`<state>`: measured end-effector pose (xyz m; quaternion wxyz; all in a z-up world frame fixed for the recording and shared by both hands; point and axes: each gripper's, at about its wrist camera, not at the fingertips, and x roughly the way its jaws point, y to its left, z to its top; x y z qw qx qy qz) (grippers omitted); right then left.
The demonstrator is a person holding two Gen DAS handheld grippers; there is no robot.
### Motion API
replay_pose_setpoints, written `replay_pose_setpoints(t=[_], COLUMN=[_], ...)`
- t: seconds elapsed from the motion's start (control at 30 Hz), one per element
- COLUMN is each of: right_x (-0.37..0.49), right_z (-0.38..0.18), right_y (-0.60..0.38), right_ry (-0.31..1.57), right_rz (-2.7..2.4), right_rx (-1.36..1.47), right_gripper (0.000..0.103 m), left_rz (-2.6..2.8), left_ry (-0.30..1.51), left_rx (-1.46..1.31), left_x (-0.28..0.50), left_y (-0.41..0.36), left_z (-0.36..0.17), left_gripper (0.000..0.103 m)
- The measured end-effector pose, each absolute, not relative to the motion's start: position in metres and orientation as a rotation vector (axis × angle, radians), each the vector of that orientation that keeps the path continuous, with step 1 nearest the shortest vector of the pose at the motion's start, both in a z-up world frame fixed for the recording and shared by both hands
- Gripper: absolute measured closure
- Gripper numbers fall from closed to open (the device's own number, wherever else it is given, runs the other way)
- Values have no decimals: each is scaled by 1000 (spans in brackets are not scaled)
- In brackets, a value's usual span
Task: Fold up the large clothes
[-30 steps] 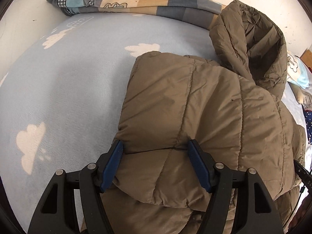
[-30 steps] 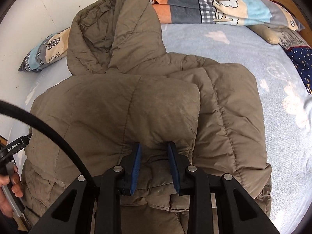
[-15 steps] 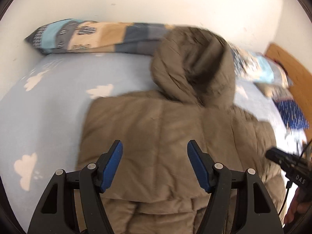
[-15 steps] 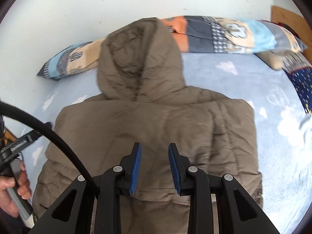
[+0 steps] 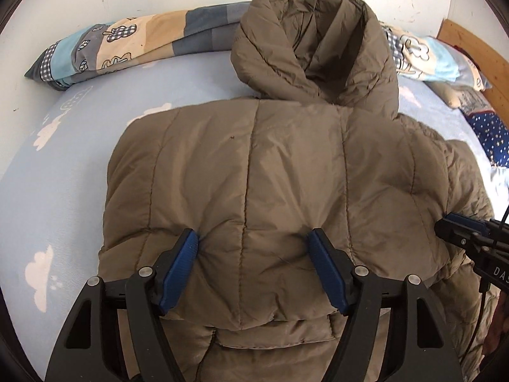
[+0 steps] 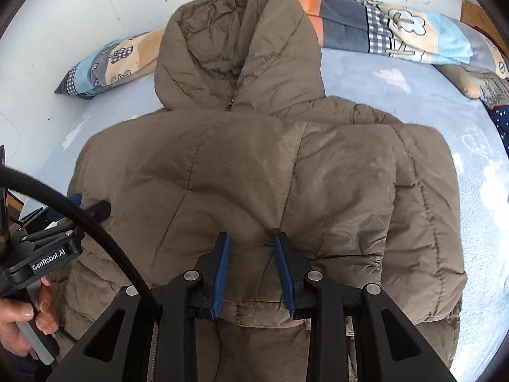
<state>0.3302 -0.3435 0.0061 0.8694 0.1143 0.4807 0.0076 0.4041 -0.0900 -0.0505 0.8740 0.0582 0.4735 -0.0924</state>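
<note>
A brown padded hooded jacket [image 5: 280, 172] lies on the bed, both sleeves folded in over its body, its hood [image 5: 315, 44] towards the wall. It also shows in the right wrist view [image 6: 254, 172]. My left gripper [image 5: 253, 242] is open wide, its blue pads pressed down on the near part of the folded left side. My right gripper [image 6: 249, 238] is open with a narrower gap, its tips resting on the jacket's near middle. Neither holds cloth. The right gripper's tip shows in the left wrist view [image 5: 458, 229].
The bed has a light blue sheet with white clouds [image 5: 47, 191]. A patchwork rolled quilt [image 5: 133, 47] lies along the white wall behind the hood. More pillows [image 6: 470, 79] lie at the far right by a wooden headboard [image 5: 477, 54].
Both grippers pulled back and up half a second ago, then came down again onto the near part of the jacket. The jacket's folded sleeves stay in place.
</note>
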Motion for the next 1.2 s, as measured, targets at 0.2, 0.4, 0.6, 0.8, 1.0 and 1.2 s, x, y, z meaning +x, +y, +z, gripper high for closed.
replay_pose_setpoints(t=[0.2, 0.4, 0.6, 0.8, 1.0, 1.2], right_x=[336, 338, 324, 295, 344, 460], right_z=[-7, -7, 24, 80, 145, 188], right_y=[-346, -345, -350, -360, -368, -380], right_ry=[1034, 1036, 978, 833, 821, 813], right_rz=[27, 30, 67, 82, 50, 51], right_rx=[250, 241, 280, 218, 176, 203], right_gripper=[71, 71, 56, 52, 45, 40], left_rz=[-189, -189, -248, -234, -261, -271], left_ry=[1009, 996, 911, 817, 855, 869], left_rx=[119, 96, -51, -183, -251, -185], left_x=[406, 405, 402, 402, 409, 410], left_y=[-89, -87, -70, -36, -23, -29], left_z=[-57, -53, -5, 38, 37, 28], left_gripper=[28, 27, 27, 27, 27, 27])
